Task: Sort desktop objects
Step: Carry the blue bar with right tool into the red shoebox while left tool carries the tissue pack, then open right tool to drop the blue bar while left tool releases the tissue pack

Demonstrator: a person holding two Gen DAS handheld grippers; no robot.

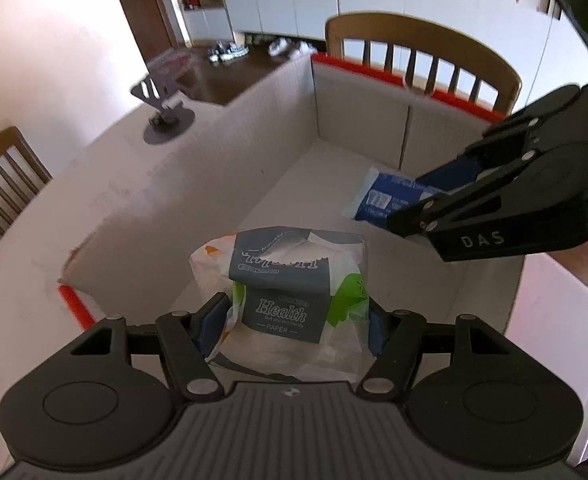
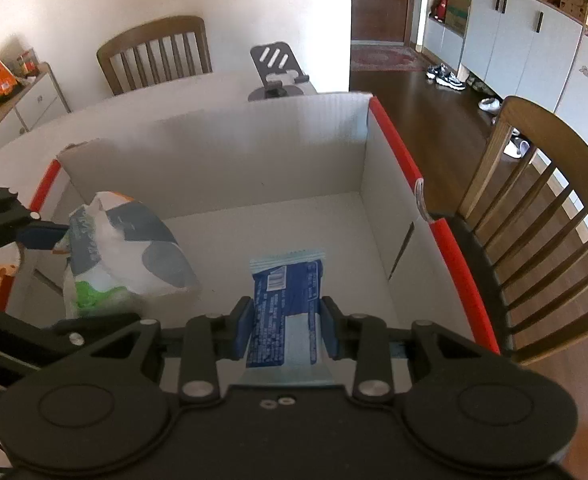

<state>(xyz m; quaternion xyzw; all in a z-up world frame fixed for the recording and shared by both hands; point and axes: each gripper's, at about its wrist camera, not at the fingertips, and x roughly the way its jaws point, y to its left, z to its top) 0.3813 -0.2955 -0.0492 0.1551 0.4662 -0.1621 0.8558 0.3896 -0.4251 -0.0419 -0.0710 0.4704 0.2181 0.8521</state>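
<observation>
my left gripper point(image 1: 298, 326) clamps the tissue pack point(image 1: 289, 292), my right gripper point(image 2: 285, 328) pinches the blue packet point(image 2: 287, 300) at two o'clock, both over the white box point(image 1: 358, 120) for dropping in

I am holding both grippers over the open box point(image 2: 382, 216), which is sitting on the table point(image 1: 105, 184). The tissue pack point(image 1: 289, 300) is hanging near the box's left wall, the wipes packet point(image 2: 285, 312) toward its right wall. A stand point(image 2: 275, 70) is standing beyond the box's far wall.
</observation>
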